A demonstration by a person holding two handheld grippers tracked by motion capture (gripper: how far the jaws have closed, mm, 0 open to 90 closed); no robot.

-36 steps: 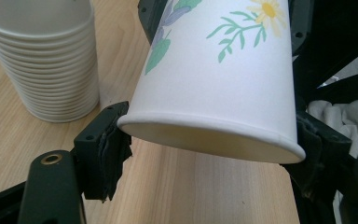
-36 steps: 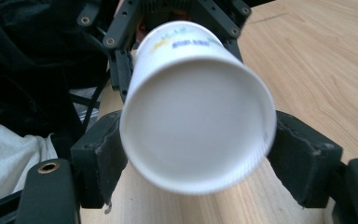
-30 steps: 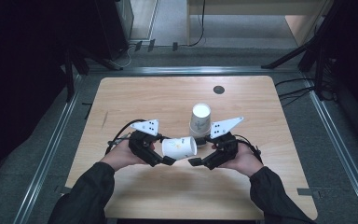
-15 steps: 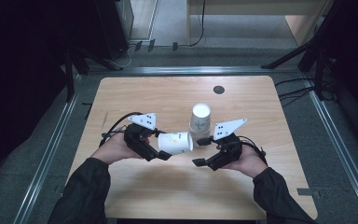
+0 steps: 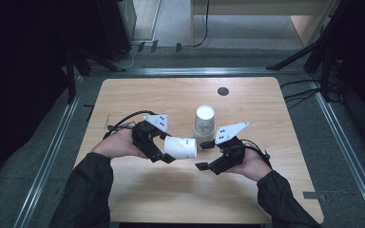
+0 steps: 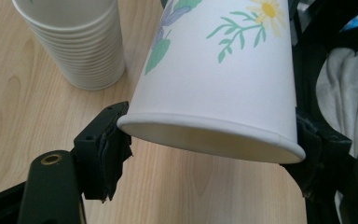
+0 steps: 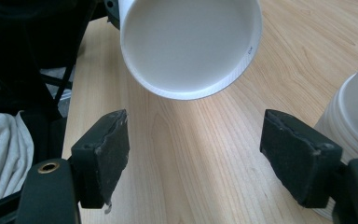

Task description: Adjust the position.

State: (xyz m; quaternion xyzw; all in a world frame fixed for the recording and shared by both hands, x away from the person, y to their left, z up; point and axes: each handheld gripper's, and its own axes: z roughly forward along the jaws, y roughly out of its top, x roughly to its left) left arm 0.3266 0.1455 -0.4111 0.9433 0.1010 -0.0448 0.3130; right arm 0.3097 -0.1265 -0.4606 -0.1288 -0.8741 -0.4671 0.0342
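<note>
Paper cup (image 5: 181, 147), white with a printed flower sprig, lies on its side in the air just above the table (image 5: 266, 190), near the middle of its near half, and its long axis runs left to right. The left gripper (image 5: 164, 151) is clamped on it: in the left gripper view its two black jaws press on either side of the cup (image 6: 219, 74) close to one rolled end, the pads (image 6: 114, 149) touching the paper. The other end points right, toward the right gripper (image 5: 208, 155), whose jaws stand apart with nothing between them. In the right gripper view the cup's round end (image 7: 191, 44) faces that camera straight on, above and just beyond the open pads (image 7: 103, 154), so it lies ahead of those jaws and not yet inside them. A stack of cups (image 5: 204, 121) stands upright just beyond the held cup, toward the far side and slightly to the right, near both hands. As I judge it, any hand-over or placing onto the stack turns on this line-up: the cup's free end is nearer the right gripper, while the stack sits a short way farther off.
</note>
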